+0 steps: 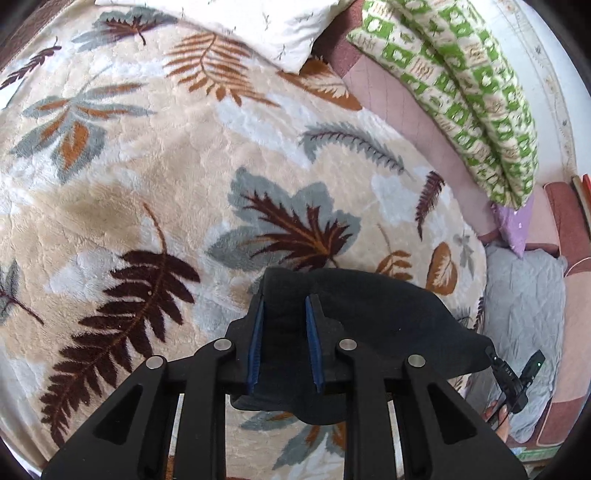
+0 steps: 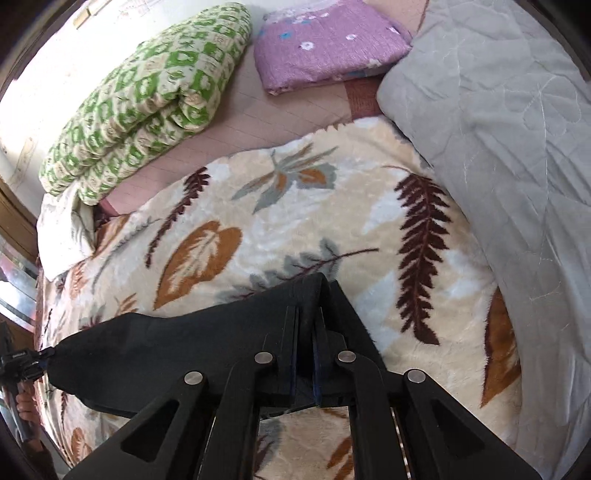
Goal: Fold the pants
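The black pants [image 1: 373, 314] hang stretched between my two grippers above a leaf-patterned blanket [image 1: 147, 166]. In the left wrist view, my left gripper [image 1: 286, 306] has its blue-padded jaws a hand's width apart with black cloth bunched between them. The right gripper [image 1: 513, 376] shows at the pants' far right corner. In the right wrist view, my right gripper [image 2: 306, 314] is shut on a corner of the pants [image 2: 184, 343]. The left gripper [image 2: 22, 363] holds the far left corner there.
A folded green-and-cream quilt [image 2: 140, 99] and a folded purple blanket [image 2: 325, 48] lie at the back of the bed. A grey quilt [image 2: 498, 129] lies to the right. A white pillow [image 1: 258, 26] sits at the head of the blanket.
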Demonstrator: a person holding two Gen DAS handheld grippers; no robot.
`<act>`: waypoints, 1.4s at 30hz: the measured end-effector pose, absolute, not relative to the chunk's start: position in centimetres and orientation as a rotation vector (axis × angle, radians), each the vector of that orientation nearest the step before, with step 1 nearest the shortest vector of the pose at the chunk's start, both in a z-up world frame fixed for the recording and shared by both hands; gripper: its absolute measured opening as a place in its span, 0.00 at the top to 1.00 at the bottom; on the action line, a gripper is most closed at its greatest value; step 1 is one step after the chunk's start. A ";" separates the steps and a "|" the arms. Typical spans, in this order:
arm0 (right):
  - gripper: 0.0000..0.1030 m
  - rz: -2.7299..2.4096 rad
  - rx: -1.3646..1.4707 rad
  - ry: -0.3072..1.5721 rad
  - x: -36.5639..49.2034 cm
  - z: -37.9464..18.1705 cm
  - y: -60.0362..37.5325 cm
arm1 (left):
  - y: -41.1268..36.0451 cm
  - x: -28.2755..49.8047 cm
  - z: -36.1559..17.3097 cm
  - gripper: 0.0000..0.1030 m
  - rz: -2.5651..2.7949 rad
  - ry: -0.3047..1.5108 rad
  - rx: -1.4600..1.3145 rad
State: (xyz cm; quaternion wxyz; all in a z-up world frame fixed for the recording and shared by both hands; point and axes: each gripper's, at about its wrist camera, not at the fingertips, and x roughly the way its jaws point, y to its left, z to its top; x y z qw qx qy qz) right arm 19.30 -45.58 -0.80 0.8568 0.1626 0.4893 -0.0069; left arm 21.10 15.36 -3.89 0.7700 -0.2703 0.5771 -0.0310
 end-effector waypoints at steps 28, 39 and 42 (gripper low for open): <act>0.71 0.050 0.420 0.940 14.6 1.2 -43.7 | 16.6 16.0 -2.5 0.52 -0.149 1.226 -0.455; 0.70 0.605 0.113 1.011 11.2 -0.6 -16.1 | 15.6 18.4 -3.7 0.52 -0.198 1.321 -0.545; 0.69 0.644 0.013 1.028 11.0 -2.2 -11.5 | 15.8 18.9 -4.6 0.52 -0.209 1.343 -0.591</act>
